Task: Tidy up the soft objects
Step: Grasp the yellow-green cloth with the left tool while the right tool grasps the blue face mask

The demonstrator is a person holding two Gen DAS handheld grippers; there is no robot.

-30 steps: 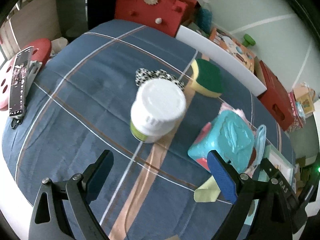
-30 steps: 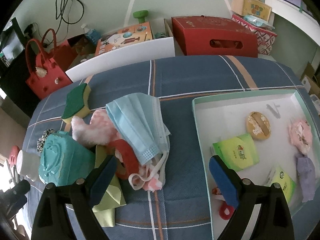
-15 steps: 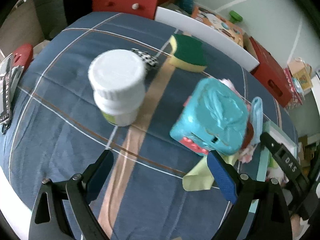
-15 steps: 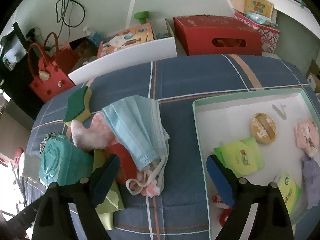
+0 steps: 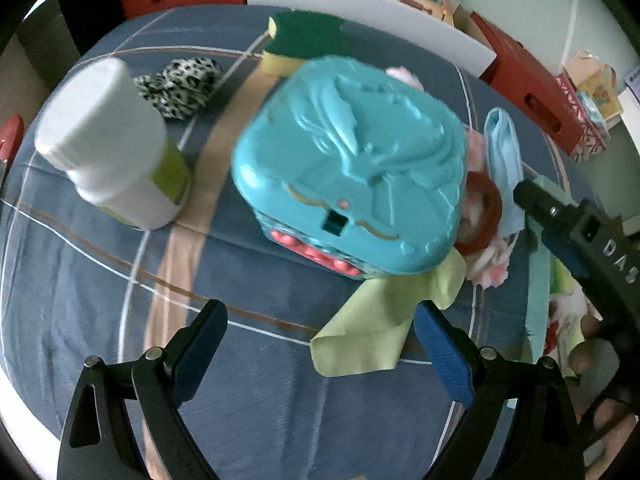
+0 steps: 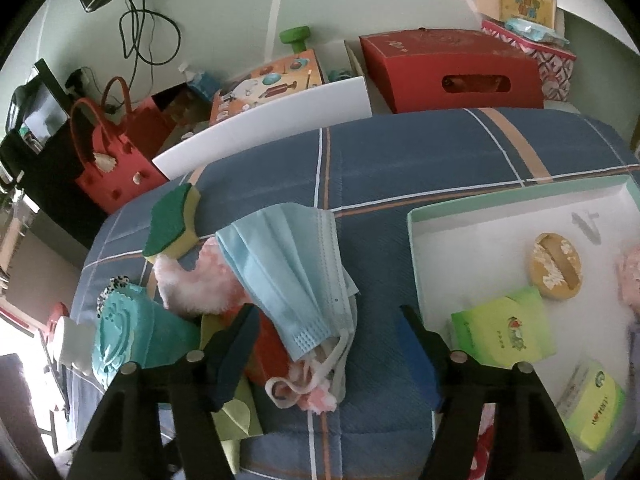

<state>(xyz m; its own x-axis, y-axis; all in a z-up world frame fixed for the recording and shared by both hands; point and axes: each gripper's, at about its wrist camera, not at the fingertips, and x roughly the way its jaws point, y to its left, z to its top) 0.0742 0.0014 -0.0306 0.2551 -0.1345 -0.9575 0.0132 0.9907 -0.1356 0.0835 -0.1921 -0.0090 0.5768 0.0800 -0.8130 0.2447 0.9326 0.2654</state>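
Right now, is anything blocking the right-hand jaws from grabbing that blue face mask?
Nothing visible does. The face mask lies on top of the pile, its ear loops between the closing jaws of the right gripper. Only bare blanket separates it from the tray.

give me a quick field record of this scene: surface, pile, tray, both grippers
surface: blue plaid cloth
pile: blue face mask draped over pink fluffy item; teal plastic box, green cloth and sponge close by
tray: white tray holding green packets and round tan item
left gripper: open, over the green cloth, holding nothing
right gripper: jaws closing around the mask's lower end, not yet gripping
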